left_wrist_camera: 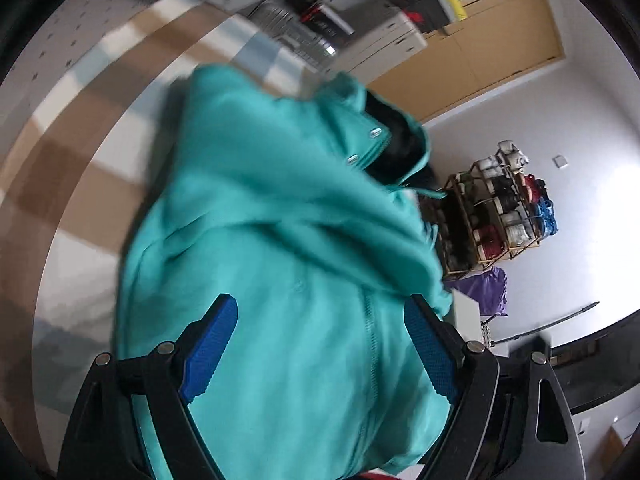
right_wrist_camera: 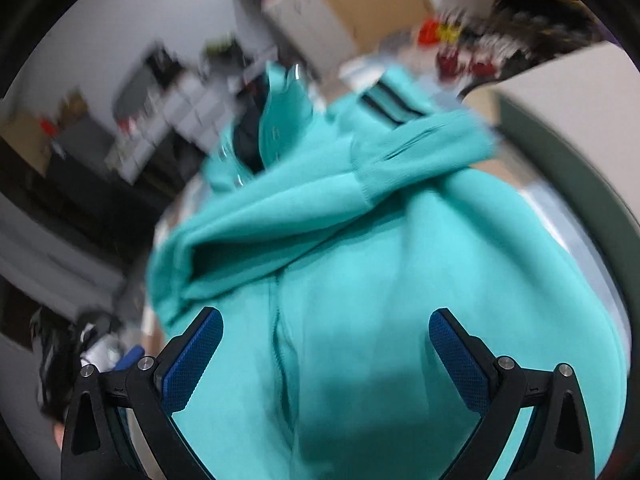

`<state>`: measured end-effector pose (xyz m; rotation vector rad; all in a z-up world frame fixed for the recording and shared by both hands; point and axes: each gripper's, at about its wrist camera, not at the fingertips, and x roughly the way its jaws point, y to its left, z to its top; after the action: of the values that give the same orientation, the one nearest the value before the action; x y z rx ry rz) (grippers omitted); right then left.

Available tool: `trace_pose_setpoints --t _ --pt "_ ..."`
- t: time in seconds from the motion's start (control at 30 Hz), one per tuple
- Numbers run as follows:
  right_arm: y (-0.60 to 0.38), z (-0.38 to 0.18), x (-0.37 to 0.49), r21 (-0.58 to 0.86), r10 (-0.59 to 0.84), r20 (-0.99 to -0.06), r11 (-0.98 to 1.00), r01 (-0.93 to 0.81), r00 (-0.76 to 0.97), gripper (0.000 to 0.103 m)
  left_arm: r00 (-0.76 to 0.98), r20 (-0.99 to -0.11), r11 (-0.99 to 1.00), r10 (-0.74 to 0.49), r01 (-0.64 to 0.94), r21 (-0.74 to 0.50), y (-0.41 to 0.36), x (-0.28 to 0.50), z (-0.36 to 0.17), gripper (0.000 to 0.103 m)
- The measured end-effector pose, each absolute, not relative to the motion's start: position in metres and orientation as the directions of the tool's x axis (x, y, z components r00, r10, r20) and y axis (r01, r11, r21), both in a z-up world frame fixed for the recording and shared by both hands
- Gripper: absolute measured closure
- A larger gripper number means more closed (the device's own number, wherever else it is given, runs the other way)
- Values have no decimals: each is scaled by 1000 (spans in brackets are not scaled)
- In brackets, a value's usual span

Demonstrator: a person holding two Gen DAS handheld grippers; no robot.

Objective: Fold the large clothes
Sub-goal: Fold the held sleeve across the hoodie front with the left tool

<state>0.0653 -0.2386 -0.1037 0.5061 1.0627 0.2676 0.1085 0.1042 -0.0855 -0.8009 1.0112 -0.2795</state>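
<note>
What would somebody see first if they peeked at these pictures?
The big turquoise fleece jacket grabs the eye first: it fills the middle of both views, rumpled, with silver snaps by its dark-lined collar. Next come the bright blue ridged pads on the black jaws, standing wide apart at the bottom of each view with nothing pinched between them. Off to the right in the left view stands a wooden rack of coloured thread spools against the white wall.

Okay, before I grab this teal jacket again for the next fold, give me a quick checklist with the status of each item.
1. Left gripper open: ok.
2. Right gripper open: ok.
3. Teal jacket free of both sets of pads: ok.
4. Sleeve folded across the body: ok.
5. Jacket lying flat and smooth: not ok, creased and bunched near the collar.
6. Hem edges aligned: cannot tell, hidden and blurred.
</note>
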Motion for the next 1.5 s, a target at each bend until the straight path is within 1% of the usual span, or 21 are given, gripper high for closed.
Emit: trace_pose_setpoints --t 0.07,0.13,0.23,0.33,0.47,0.5,0.57,0.63,0.67,0.73,0.77,0.83,0.9,1.0,1.03,1.2,1.27,1.33,1.4,1.43,1.5 --pt "-227 -108 89 526 470 -791 850 41 392 0 475 -649 662 -594 -171 -730 106 113 -97 21" --pt "-217 -108 114 655 607 -722 755 43 333 0 480 -633 638 -608 -179 -749 112 114 -98 21" --pt "-214 -115 144 768 702 -628 628 124 334 0 474 -654 653 -590 -197 -731 116 115 -96 21" --pt "-218 -119 165 768 673 -631 610 194 385 0 474 -631 621 -615 -203 -757 124 112 -95 21" --pt "-227 -119 192 671 533 -726 688 278 433 1 471 -613 602 -634 -196 -774 122 111 -95 21" --pt "-225 -119 199 646 512 -745 713 273 428 6 468 -616 605 -634 -197 -772 121 112 -96 21" --pt "-218 -119 209 576 452 -793 775 260 408 23 460 -615 600 -640 -201 -774 127 108 -101 21" --pt "-213 -119 214 511 388 -827 821 255 406 53 451 -617 595 -645 -212 -776 127 109 -104 21" --pt "-213 -116 215 502 377 -827 829 246 418 60 450 -617 593 -645 -214 -776 129 108 -106 21" --pt "-206 -99 223 446 332 -836 874 190 436 79 445 -625 600 -641 -218 -770 128 108 -108 21" --pt "-204 -84 224 411 299 -826 900 147 477 80 443 -628 603 -640 -217 -767 128 110 -108 21" --pt "-198 -46 218 387 296 -740 922 23 604 84 440 -628 605 -642 -212 -767 128 111 -108 21" --pt "-194 -14 195 371 351 -593 918 -140 725 84 445 -628 605 -639 -214 -767 129 111 -107 21" --pt "-196 -24 171 363 377 -519 910 -201 767 84 451 -621 597 -641 -216 -773 131 113 -107 21" --pt "-198 -35 165 363 373 -527 911 -194 764 84 451 -622 598 -639 -217 -772 132 113 -107 21" --pt "-237 -134 151 420 346 -741 907 -5 576 83 435 -632 604 -641 -221 -765 131 111 -111 21" --pt "-252 -147 137 449 355 -734 894 20 579 81 433 -636 608 -639 -222 -762 132 110 -111 21" --pt "-259 -143 133 435 337 -737 900 30 585 67 434 -641 611 -633 -228 -758 133 110 -111 21" --pt "-261 -134 134 385 290 -778 921 57 558 25 432 -641 607 -635 -234 -759 135 109 -113 21" --pt "-261 -128 137 354 262 -796 933 70 545 22 432 -641 605 -635 -238 -760 137 109 -113 21" --pt "-255 -107 135 286 200 -791 956 60 578 22 433 -641 606 -633 -239 -759 137 109 -111 21"
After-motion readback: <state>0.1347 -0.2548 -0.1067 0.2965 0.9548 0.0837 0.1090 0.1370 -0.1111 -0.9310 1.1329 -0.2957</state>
